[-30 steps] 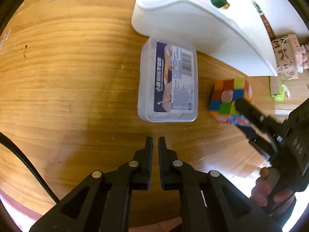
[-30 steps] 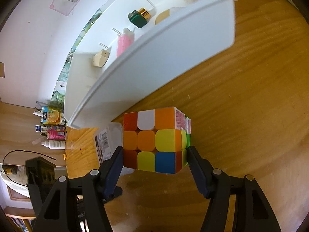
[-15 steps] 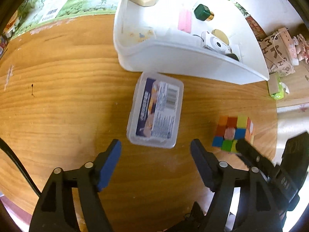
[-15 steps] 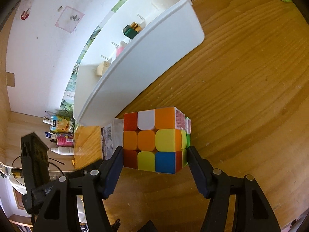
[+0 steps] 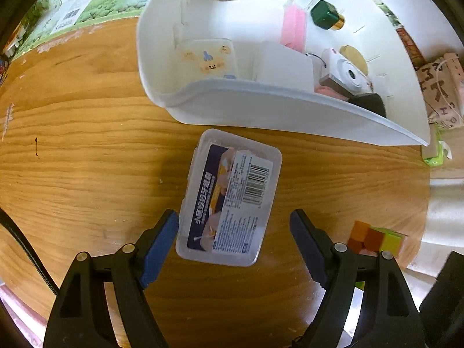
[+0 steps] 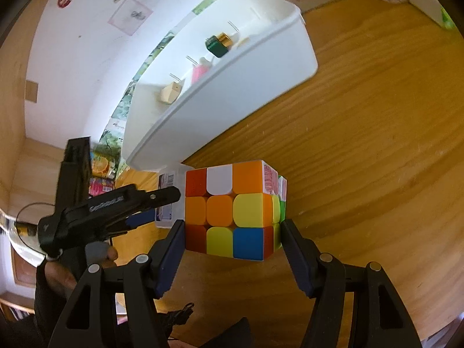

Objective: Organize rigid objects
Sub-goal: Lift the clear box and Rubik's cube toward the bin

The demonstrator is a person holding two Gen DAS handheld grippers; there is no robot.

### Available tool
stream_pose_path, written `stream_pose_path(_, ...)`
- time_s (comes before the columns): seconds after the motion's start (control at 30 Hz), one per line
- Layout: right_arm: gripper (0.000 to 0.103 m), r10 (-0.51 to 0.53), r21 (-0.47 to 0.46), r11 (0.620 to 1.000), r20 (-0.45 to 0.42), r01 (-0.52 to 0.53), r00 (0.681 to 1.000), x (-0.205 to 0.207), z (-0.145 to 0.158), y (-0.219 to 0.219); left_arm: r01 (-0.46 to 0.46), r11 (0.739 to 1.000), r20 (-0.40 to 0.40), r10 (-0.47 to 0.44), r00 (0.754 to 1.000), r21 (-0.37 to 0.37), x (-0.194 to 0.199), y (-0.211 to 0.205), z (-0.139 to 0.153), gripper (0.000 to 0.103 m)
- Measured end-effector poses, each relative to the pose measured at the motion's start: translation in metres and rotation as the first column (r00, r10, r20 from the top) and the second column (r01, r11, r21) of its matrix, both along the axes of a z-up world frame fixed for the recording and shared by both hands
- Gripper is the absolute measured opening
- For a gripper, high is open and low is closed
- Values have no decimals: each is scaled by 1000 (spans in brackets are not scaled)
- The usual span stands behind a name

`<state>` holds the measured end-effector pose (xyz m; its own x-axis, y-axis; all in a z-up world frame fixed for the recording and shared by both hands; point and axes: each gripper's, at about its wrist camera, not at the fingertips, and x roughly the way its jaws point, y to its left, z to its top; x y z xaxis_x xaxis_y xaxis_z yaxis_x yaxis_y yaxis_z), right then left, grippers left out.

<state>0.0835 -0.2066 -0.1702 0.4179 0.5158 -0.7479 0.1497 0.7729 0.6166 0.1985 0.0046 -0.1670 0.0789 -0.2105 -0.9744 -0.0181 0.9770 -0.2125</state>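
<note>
While my right tool (image 6: 232, 232) clamps the cube (image 6: 233, 211), my left tool (image 5: 233, 229) is opening around the stiff, light, slick plastic box (image 5: 229, 197); I'd grip its long sides.

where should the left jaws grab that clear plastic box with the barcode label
Across its two long sides, from straight above. The clear plastic box lies flat on the wooden table, its narrow width fitting between the opening jaws of the left gripper, whose jaws already straddle its near end without pressing it.
</note>
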Motion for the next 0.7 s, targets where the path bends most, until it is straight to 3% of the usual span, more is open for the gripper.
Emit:
stream_pose_path(0.3, 66, 118, -60, 991, 14, -117, 993, 17, 8, -6, -80, 997, -28, 81, 996, 15, 19, -12, -14, 82)
stream_pose_path(0.7, 66, 249, -118, 962, -4, -248, 968, 25, 11, -9, -158, 987, -49, 158, 986, 2, 34, 3, -26, 76)
